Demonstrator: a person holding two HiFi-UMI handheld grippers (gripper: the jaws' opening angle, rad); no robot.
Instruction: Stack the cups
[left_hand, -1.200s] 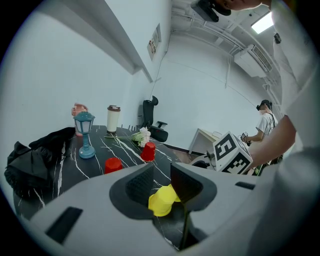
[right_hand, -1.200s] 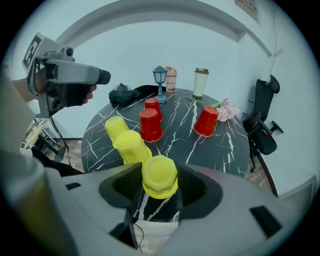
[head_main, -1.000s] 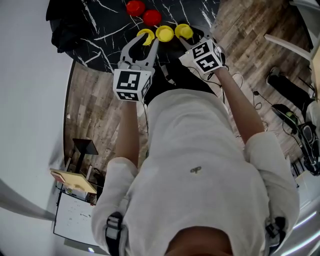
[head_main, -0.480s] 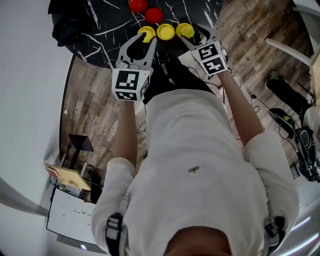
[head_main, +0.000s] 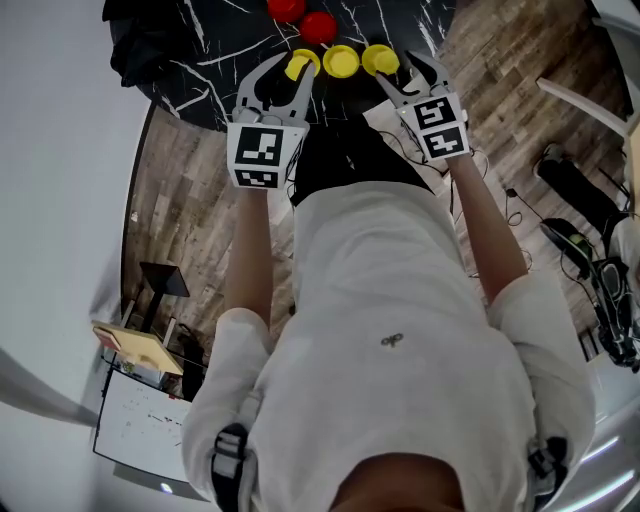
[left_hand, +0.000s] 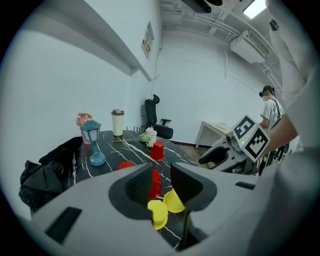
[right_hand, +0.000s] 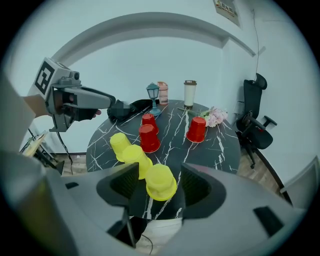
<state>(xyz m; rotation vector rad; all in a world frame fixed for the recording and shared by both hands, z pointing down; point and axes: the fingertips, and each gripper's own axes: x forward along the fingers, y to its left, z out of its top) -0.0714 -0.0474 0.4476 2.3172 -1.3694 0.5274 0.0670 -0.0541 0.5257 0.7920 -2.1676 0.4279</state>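
Three yellow cups stand mouth-down in a row on the black marble tabletop (head_main: 235, 45), close to its near edge, and none is stacked on another. Take the middle yellow cup (head_main: 341, 62) as the mark. The left yellow cup (head_main: 303, 65) is just beside it on one side, and the right yellow cup (head_main: 380, 58) just beside it on the other. Beyond the middle yellow cup, toward the tabletop's centre, a nearer red cup (right_hand: 149, 137) and a farther red cup (right_hand: 147, 121) stand mouth-down close together. A third red cup (right_hand: 196, 129) stands beyond it and off to the right, near a bunch of flowers (right_hand: 216, 116). A blue lantern (right_hand: 153, 95) and a lidded paper cup (right_hand: 189, 93) stand well beyond it at the far rim.

The left tool (head_main: 285, 75) hovers left of the middle yellow cup, at the left yellow cup. Its jaws are a narrow way apart and clamp nothing. In the left gripper view that cup shows low in the gap, on the tabletop. In the head view it lies against the tool's inner finger, and I cannot tell whether they touch.

The right tool (head_main: 405, 73) is right of the middle yellow cup, above the right yellow cup. Its jaws have just been opening and now stand wide apart. The right yellow cup shows between them, with the pads clear of both its sides.
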